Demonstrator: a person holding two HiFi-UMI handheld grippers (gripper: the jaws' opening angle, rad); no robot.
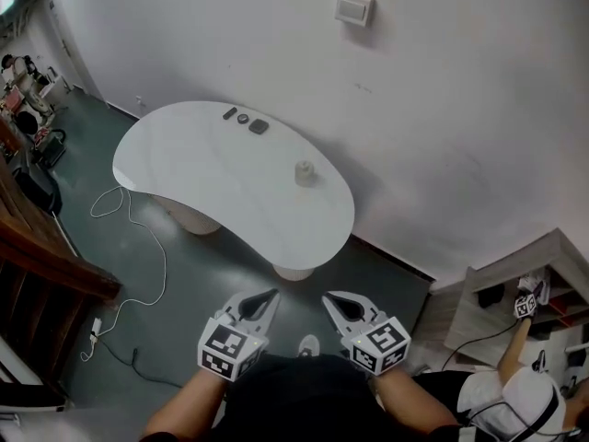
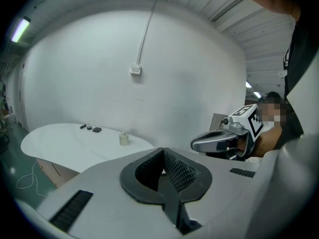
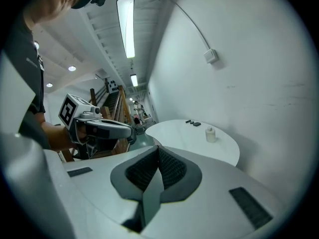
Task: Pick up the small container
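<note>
The small container (image 1: 305, 173), a pale jar with a narrower cap, stands upright on the right part of the white kidney-shaped table (image 1: 202, 168). It shows small in the left gripper view (image 2: 123, 139) and in the right gripper view (image 3: 211, 134). My left gripper (image 1: 264, 299) and right gripper (image 1: 334, 300) are held side by side close to my body, over the floor and well short of the table. Both have their jaws shut with nothing between them. Each gripper view shows its own shut jaws, left gripper (image 2: 162, 158) and right gripper (image 3: 158, 156).
Three small dark objects (image 1: 243, 118) lie at the table's far edge. A white cable (image 1: 129, 217) trails on the green floor at left, beside a wooden staircase (image 1: 46, 256). Wooden shelves (image 1: 515, 293) stand at right, where another person (image 1: 515, 394) holds a gripper. A wall box (image 1: 354, 9) hangs above.
</note>
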